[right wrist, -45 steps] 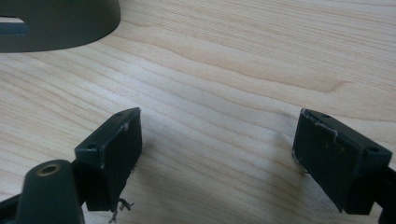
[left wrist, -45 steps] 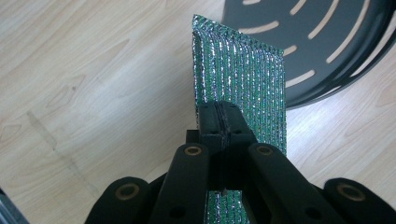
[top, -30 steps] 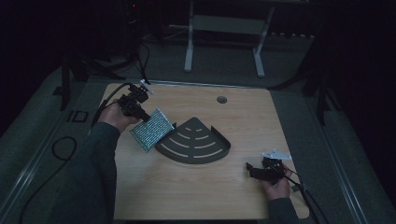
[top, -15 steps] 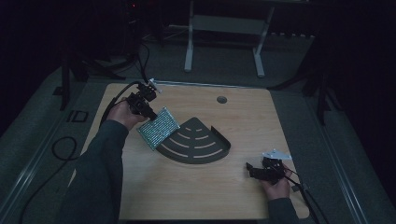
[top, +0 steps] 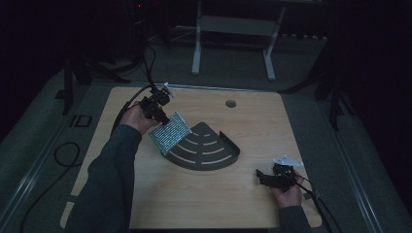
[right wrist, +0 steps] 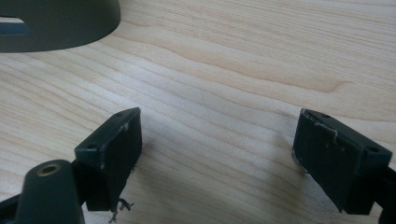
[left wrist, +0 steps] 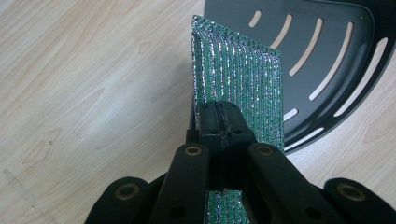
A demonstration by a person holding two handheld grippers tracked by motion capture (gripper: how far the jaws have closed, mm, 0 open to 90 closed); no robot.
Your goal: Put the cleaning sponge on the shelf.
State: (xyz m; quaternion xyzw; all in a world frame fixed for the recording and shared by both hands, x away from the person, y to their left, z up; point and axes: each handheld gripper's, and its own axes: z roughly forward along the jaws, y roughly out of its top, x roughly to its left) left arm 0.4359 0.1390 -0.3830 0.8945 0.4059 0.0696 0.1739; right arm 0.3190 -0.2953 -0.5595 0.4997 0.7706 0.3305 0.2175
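Near the left side of the wooden table point(top: 204, 194), a green glittery pad point(top: 170, 132) is held up off the surface, tilted, its long axis slanting down from the hand toward the dark fan-shaped slotted tray point(top: 206, 148), its lower edge over the tray's left rim. The left gripper point(top: 158, 109) has its jaws clamped tight on the pad's edge. The right gripper point(top: 265, 177) rests low near the table's right front, jaws spread wide, holding nothing
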